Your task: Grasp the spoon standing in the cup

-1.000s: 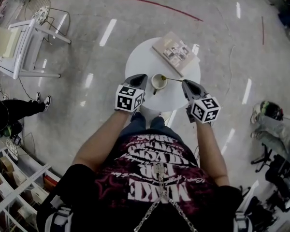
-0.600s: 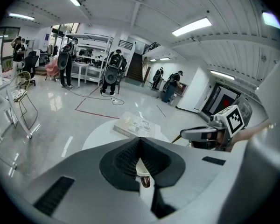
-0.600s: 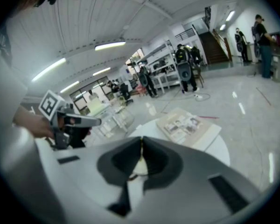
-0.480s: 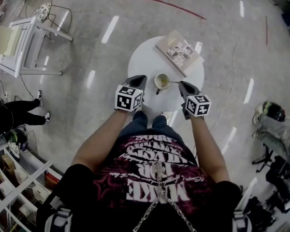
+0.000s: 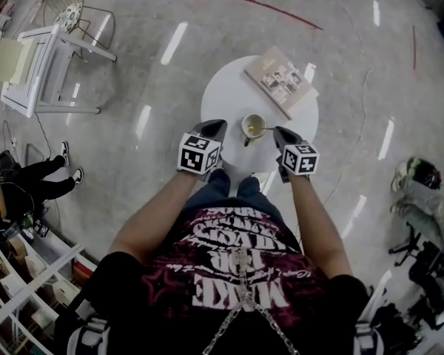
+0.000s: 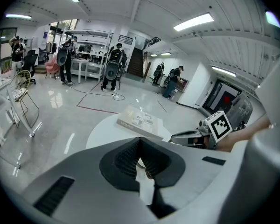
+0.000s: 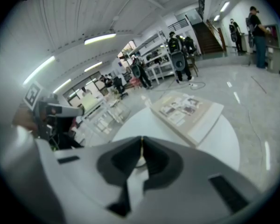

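Spoon (image 5: 266, 129): handle tip pinched in our right tongs (image 5: 277, 131), probably for lifting.
Cup (image 5: 252, 127): between our tongs.
Left tongs (image 5: 219, 124): closed, empty, held clear.

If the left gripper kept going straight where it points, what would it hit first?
Probably the cup, just ahead of the left gripper; the book lies farther on. Depth is unclear.

A round counter (image 5: 229, 98) sits at upper centre of the frame. A book (image 5: 284, 82) lies on its upper right part. Below the book, near the counter's lower edge, stands the cup (image 5: 251, 126), with the spoon (image 5: 268, 129) in it leaning right. The left claw (image 5: 217, 125) is just left of the cup. The right claw (image 5: 279, 132) is just right of it, at the spoon's handle end. A shelf (image 5: 29, 272) fills the lower left corner.
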Available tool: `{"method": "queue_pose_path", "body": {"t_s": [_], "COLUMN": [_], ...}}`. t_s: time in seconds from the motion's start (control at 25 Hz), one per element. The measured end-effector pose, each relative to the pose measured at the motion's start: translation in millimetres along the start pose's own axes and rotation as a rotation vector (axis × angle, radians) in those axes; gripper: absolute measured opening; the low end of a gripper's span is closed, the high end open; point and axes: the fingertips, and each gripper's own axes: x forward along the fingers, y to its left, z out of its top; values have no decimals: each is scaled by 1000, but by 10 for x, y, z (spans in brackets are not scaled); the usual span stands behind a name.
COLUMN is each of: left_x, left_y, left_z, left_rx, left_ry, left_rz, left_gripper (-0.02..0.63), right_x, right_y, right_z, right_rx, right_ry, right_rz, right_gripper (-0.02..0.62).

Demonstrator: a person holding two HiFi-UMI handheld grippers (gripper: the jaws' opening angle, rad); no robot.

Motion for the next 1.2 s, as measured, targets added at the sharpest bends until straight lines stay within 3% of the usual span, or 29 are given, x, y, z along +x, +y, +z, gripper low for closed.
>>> {"method": "queue_pose_path", "body": {"t_s": [0.32,0.4,0.44,0.76,0.88,1.08,1.2], "left_x": [-114,-91,-74,15,-23,-120,-338], "left_y": [51,55,51,10,-97,-248,-399], "left_z": [116,156,180,556,827,1294,1615], "left_rx": [5,11,16,62,79,111,153], "left_ry": [-5,-7,-9,-72,-121,-230,-318], "left_rz": [1,-3,-6,-7,-20,-40,-36], "left_gripper": [25,25,25,25,25,25,25], "right_x": [-60,-70,-73,-291,-502,-830,-1136], "right_y": [32,40,41,10,124,423,667], "right_z": [-71,-89,-93,195,467,1079,1484], "right_rx": [-79,-100,-114,-290,-322,-340,-355], "right_ry": [55,76,86,69,2,-194,-301], "right_rz": [-47,-44,-42,-126,-134,-127,-120], "right_gripper": [44,126,135,135,135,132,78]}}
